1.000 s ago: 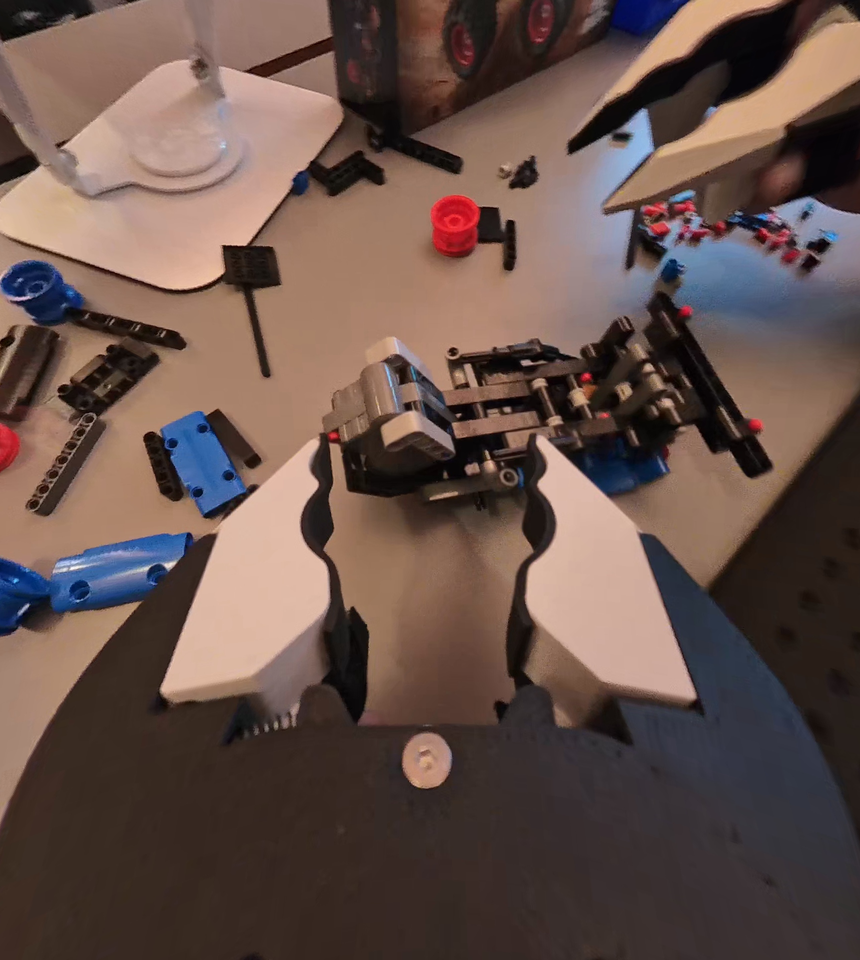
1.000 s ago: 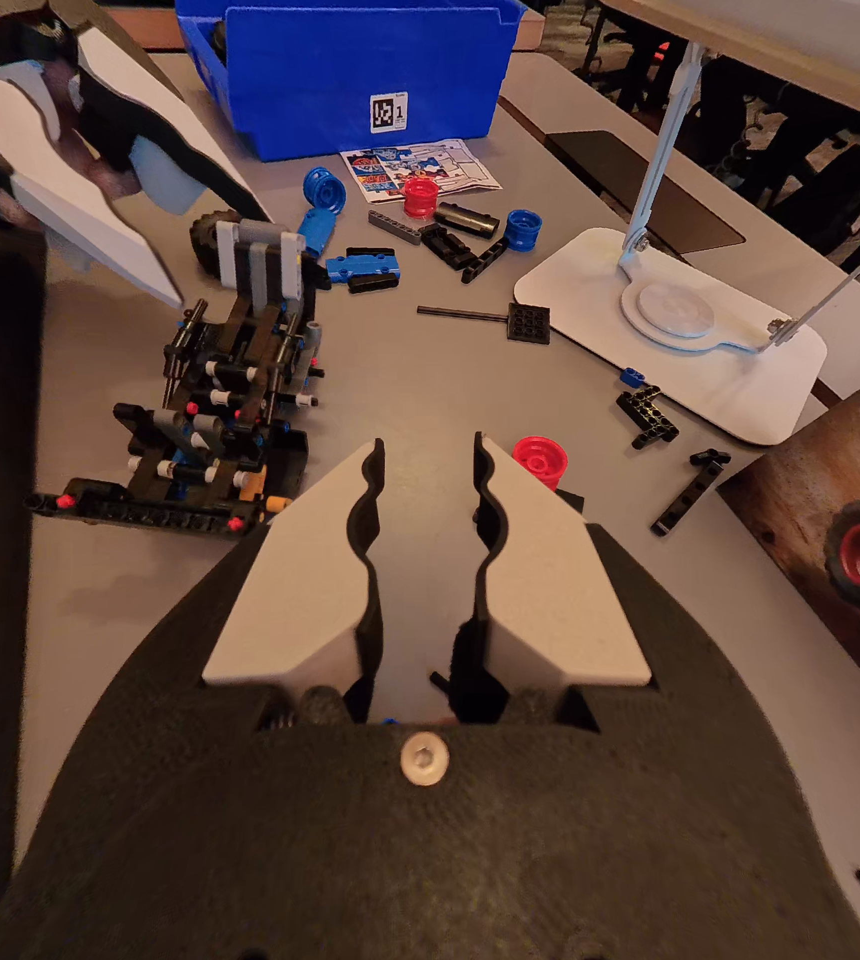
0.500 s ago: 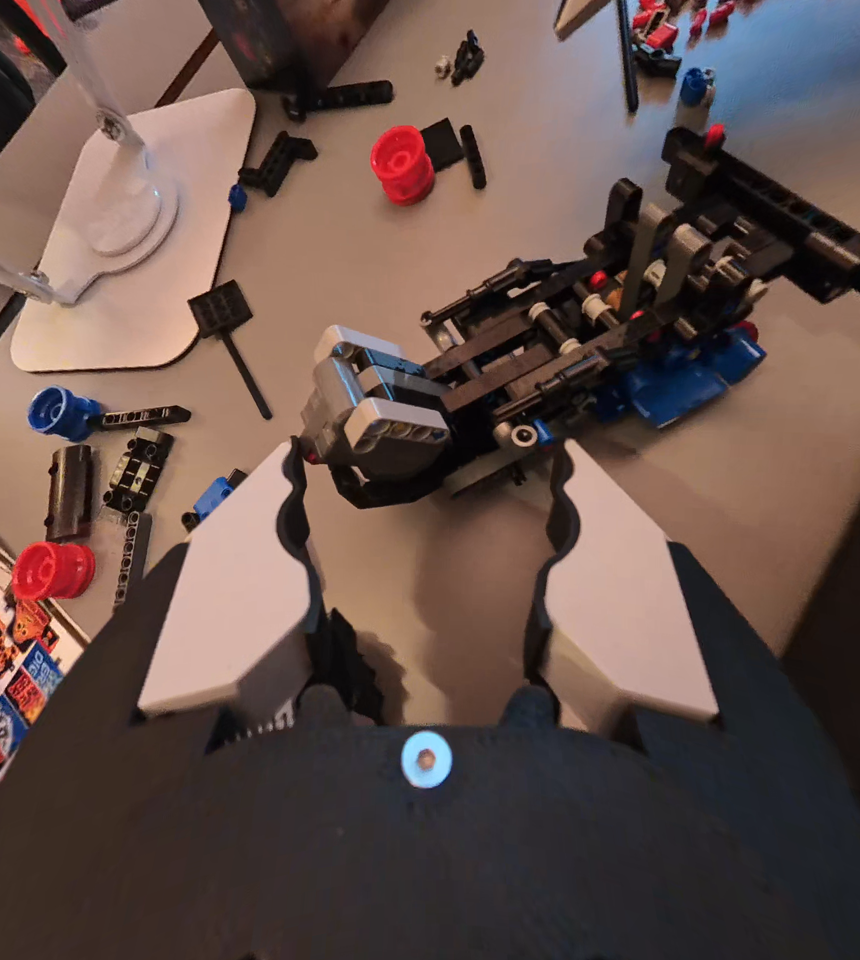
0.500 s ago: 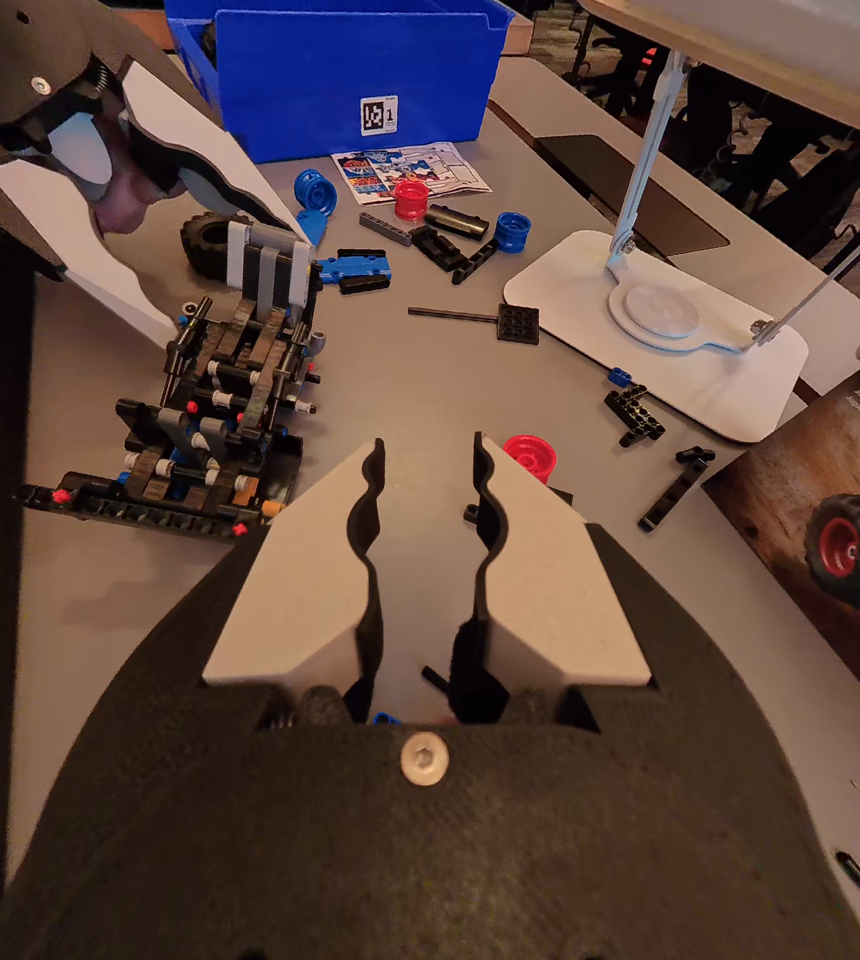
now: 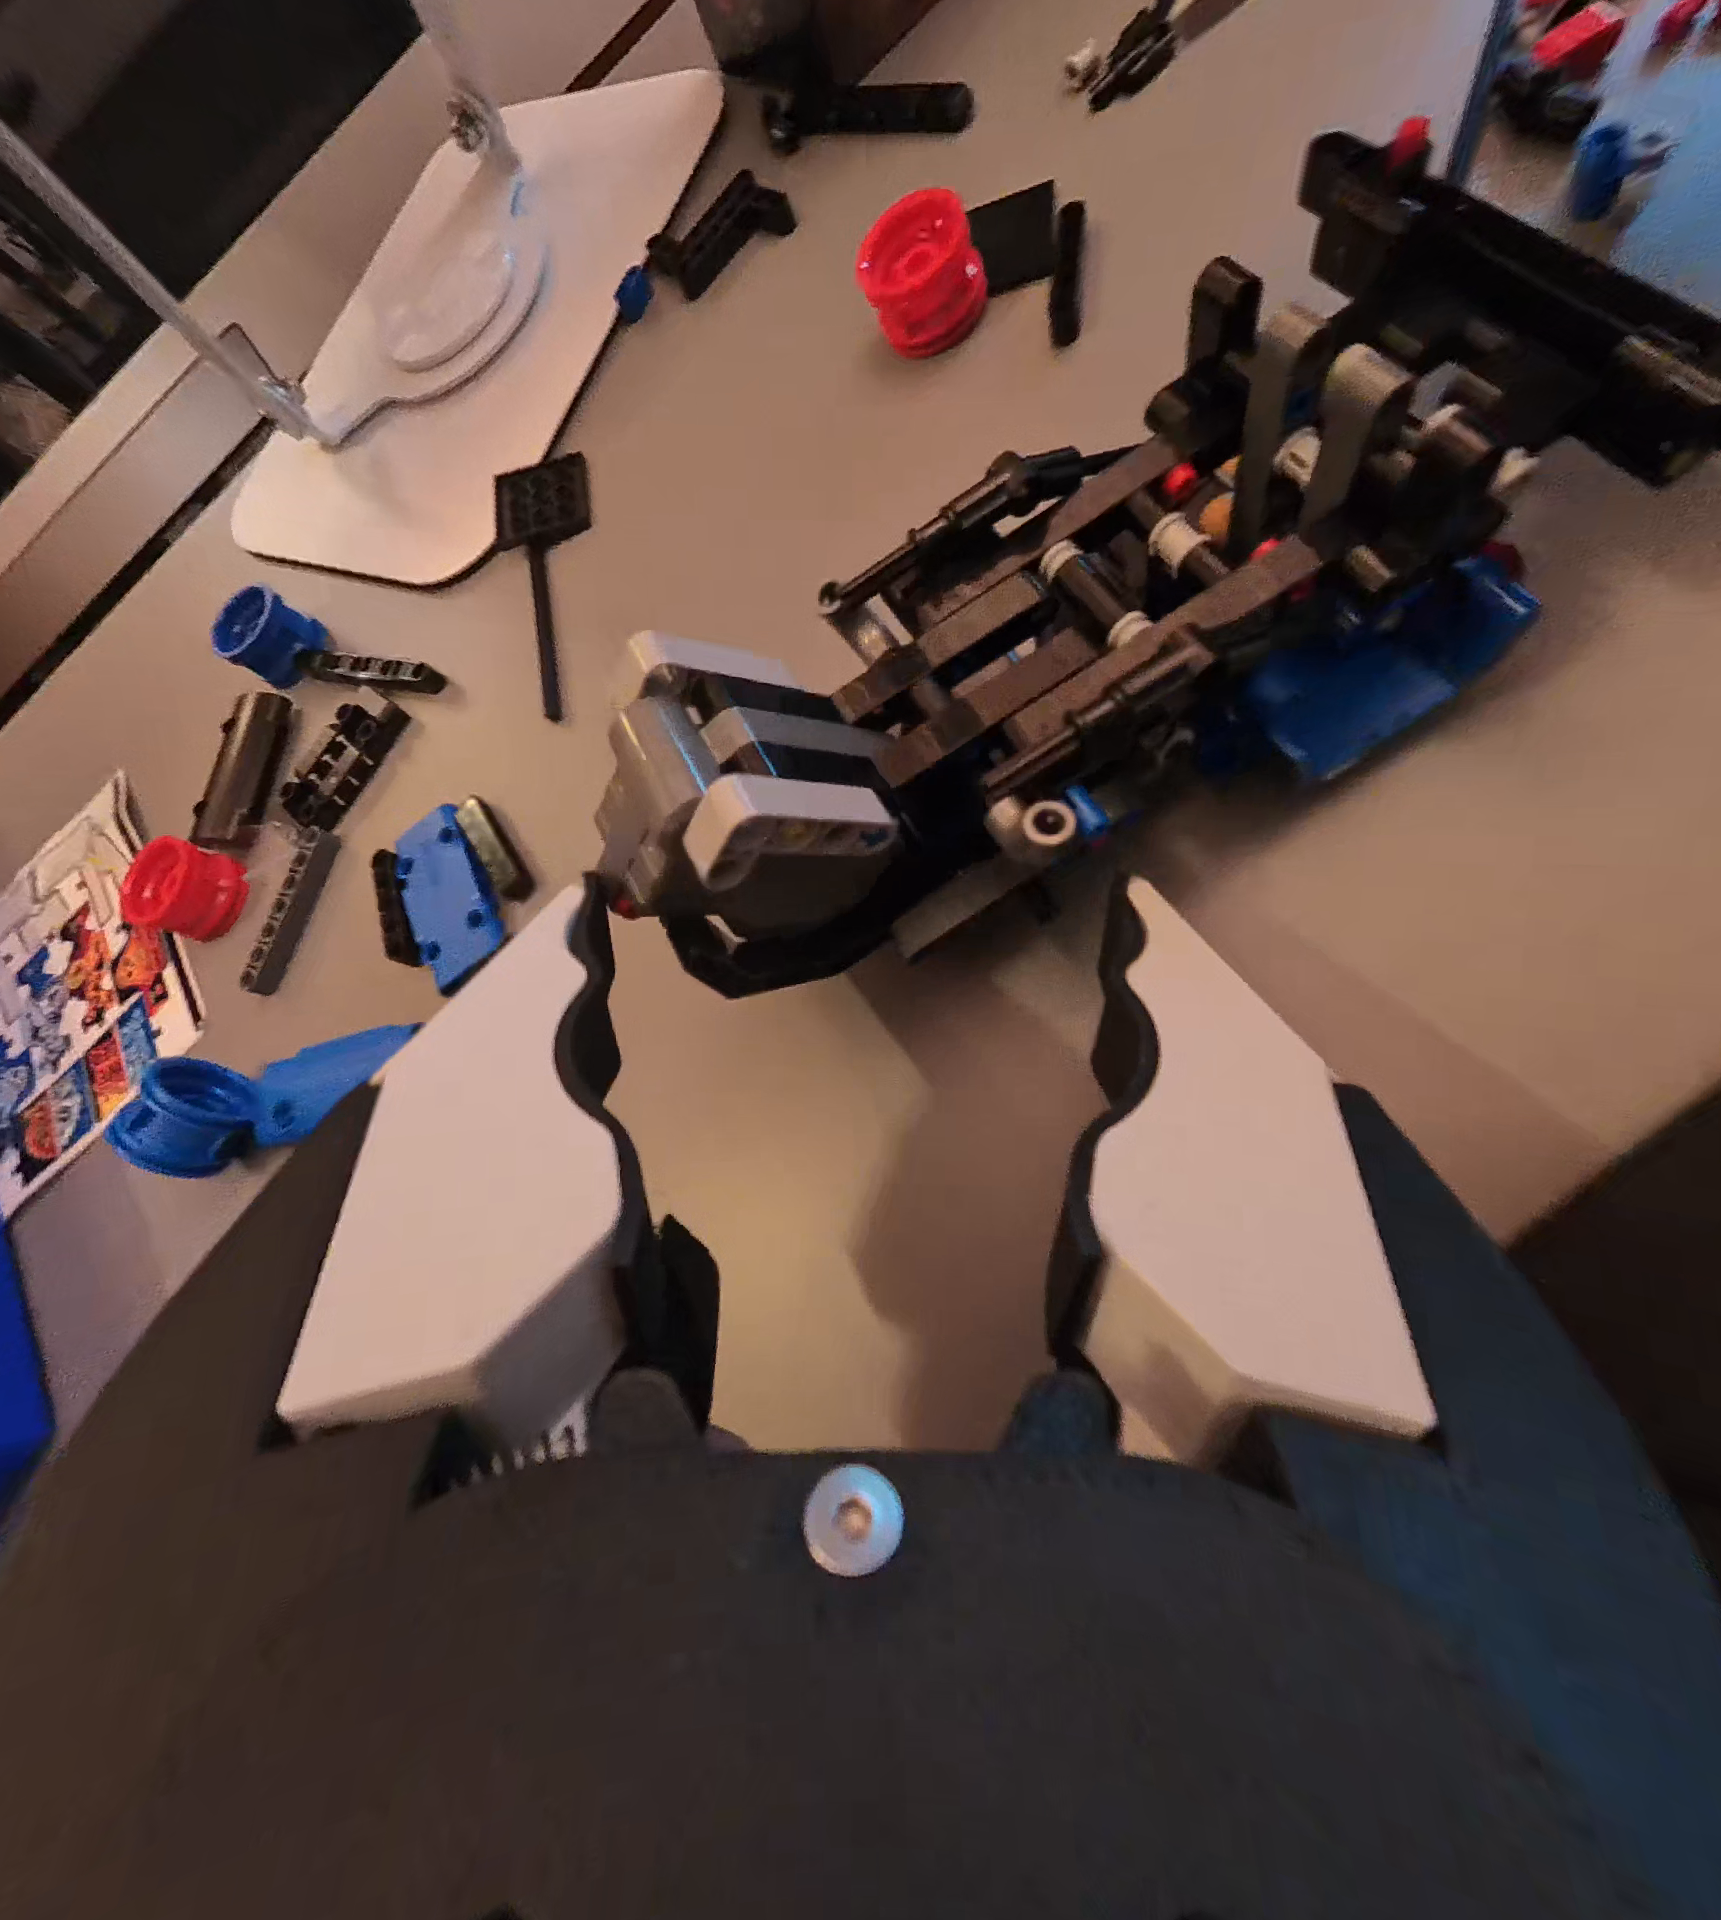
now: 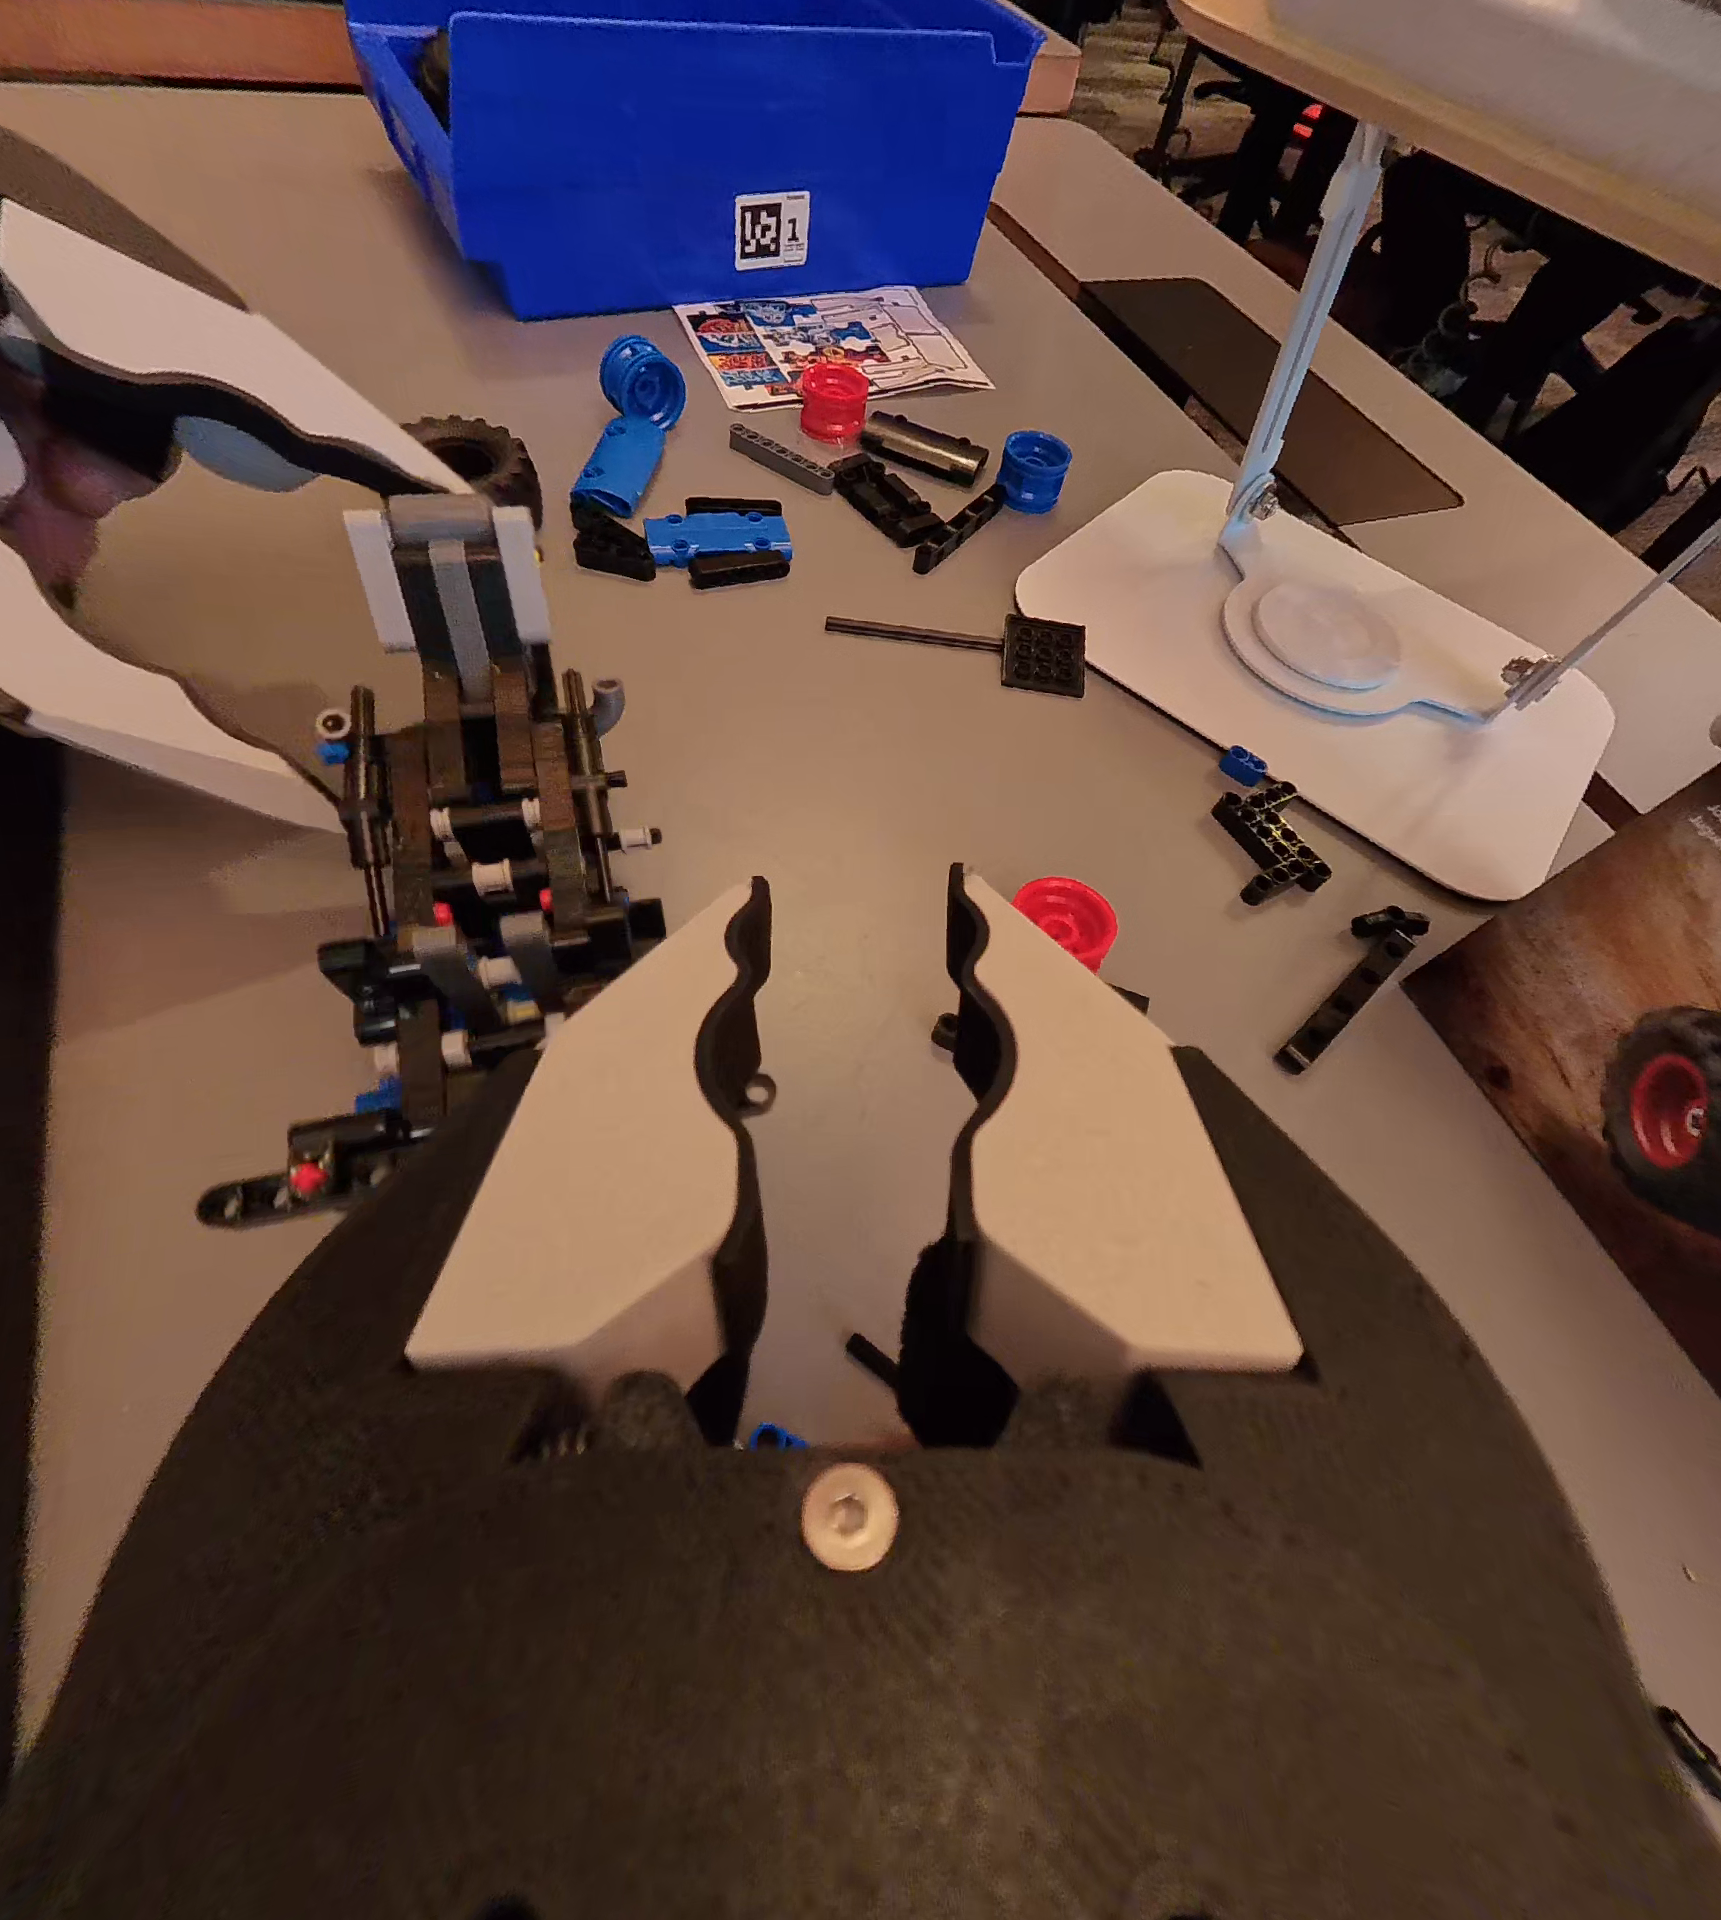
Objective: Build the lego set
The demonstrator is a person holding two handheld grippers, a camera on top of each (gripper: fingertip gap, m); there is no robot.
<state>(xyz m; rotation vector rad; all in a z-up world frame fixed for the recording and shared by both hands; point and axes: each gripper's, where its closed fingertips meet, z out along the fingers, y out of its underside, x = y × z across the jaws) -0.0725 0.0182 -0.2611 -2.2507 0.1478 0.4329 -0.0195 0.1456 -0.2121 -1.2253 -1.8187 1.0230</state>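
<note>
On the smooth grey table (image 5: 783, 436), lying flat: a half-built toy car frame (image 5: 1126, 665), knobbly and bristling with black beams, grey blocks, white pins and a blue plate underneath. Sitting just ahead of the left gripper (image 5: 851, 914), its grey blocky end nearly between the fingertips but not touching either. Holding nothing, that left gripper, with matte white wedge fingers (image 5: 482, 1143) lined in wavy black rubber, spread wide over bare tabletop.

Hovering nearer the opposite end of the frame: the right gripper (image 6: 851, 894), same white wedges and rippled black lining, parted by a moderate gap and pinching nothing. Lying just left of its left finger, the frame (image 6: 482, 831), partly hidden behind that finger. Peeking out just beside the right fingertip, a glossy red wheel hub (image 6: 1064, 925).

Scattered beyond, well apart from both grippers: a ribbed black rubber tyre (image 6: 482, 473), blue wheel hubs (image 6: 643, 379), another red hub (image 6: 833, 400), a blue curved panel (image 6: 617, 468), short black holed beams (image 6: 1266, 842), and a thin black rod ending in a studded square plate (image 6: 1043, 652). Lying flat by the hard blue plastic bin (image 6: 710, 156), a printed paper sheet (image 6: 835, 343). Standing farther right, a white rounded stand base (image 6: 1355, 727) with slim metal struts. Resting at the table's right edge, a cardboard box (image 6: 1645, 1039) showing a red-hubbed wheel.
</note>
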